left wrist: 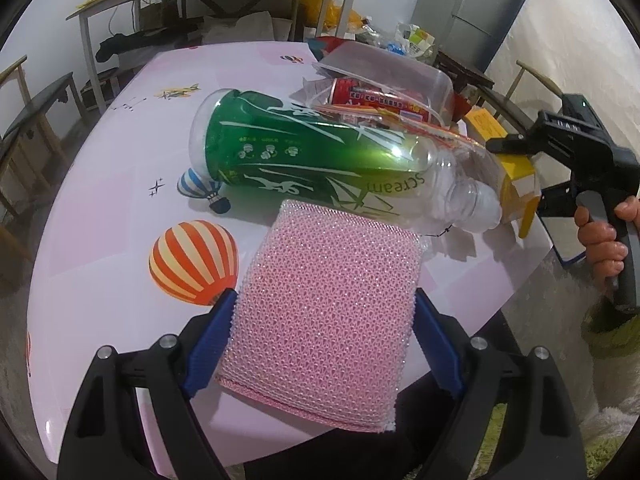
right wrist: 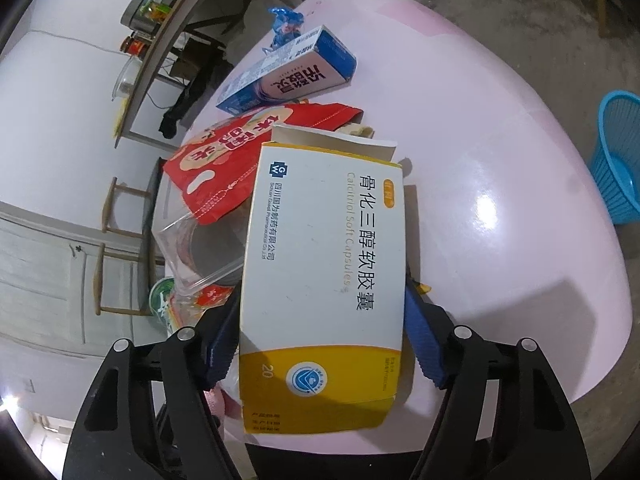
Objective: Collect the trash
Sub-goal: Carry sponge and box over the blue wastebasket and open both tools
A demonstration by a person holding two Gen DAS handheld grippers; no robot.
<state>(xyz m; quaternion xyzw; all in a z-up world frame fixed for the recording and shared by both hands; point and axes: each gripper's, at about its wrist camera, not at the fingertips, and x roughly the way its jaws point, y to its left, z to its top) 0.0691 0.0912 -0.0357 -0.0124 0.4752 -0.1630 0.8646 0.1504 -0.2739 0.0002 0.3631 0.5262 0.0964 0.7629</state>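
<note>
Closest to my left camera is a pink scouring sponge [left wrist: 324, 316], its mesh cover woven in small glittery loops over a flat rectangular pad. My left gripper [left wrist: 325, 340] has it clamped: both ribbed blue pads press on its long edges, and its far end reaches over the table.

Beyond it a clear plastic bottle [left wrist: 320, 160] lies on its side, uncapped, wrapped in a glossy green sleeve on which I read "scream". Behind the bottle sits a clear plastic tub [left wrist: 392, 76] with red packaging showing through it.

In my right camera the nearest thing is a cardboard medicine box [right wrist: 324, 280], white with a yellow band, its top flap open. It reads "Calcitriol Soft Capsules", with a "GW" logo and a "20". My right gripper [right wrist: 320, 344] has this box between its jaws. The left pad lies against the edge; on the right I cannot tell whether the pad touches or stands just off.

Past the box are a red snack pouch [right wrist: 248, 160], a blue and white carton [right wrist: 288, 76] and a crumpled blue wrapper [right wrist: 286, 24].

Everything rests on a glossy pink tablecloth [left wrist: 120, 200] printed with striped hot-air balloons and small aeroplanes. A blue mesh basket [right wrist: 620, 160] stands on the concrete floor past the table's edge.
</note>
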